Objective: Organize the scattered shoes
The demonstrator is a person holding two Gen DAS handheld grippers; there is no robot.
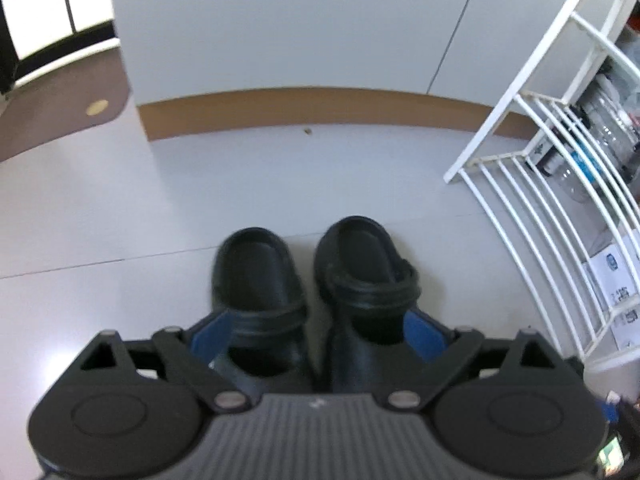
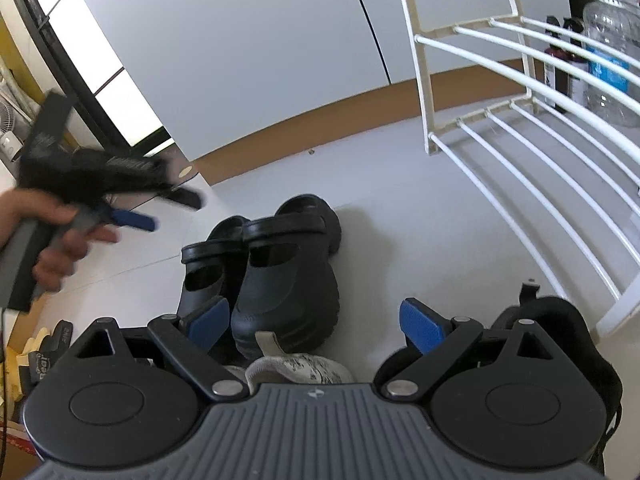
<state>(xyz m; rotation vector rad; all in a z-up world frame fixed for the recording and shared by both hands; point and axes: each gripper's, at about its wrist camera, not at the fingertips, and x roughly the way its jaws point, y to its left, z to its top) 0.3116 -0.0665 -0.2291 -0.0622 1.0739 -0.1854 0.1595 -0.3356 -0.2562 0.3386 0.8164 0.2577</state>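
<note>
Two black clogs stand side by side on the pale floor, the left clog [image 1: 256, 276] and the right clog [image 1: 364, 264], heels toward me. My left gripper [image 1: 318, 334] hangs open above them, its blue pads wide apart and touching neither. From the right wrist view the same pair [image 2: 288, 280] sits ahead, and the left gripper [image 2: 164, 208] shows blurred in the air at upper left, held by a hand [image 2: 52, 240]. My right gripper [image 2: 314, 324] is open and empty. Under it lies a grey-white sneaker [image 2: 300, 364], and a black shoe [image 2: 560, 320] sits beside its right finger.
A white wire shoe rack [image 1: 540, 208] [image 2: 520, 132] stands to the right of the clogs, with bottles [image 2: 608, 60] behind it. A grey wall with a brown skirting board [image 1: 320, 108] closes the far side. Yellow gloves [image 2: 36, 360] lie at the lower left.
</note>
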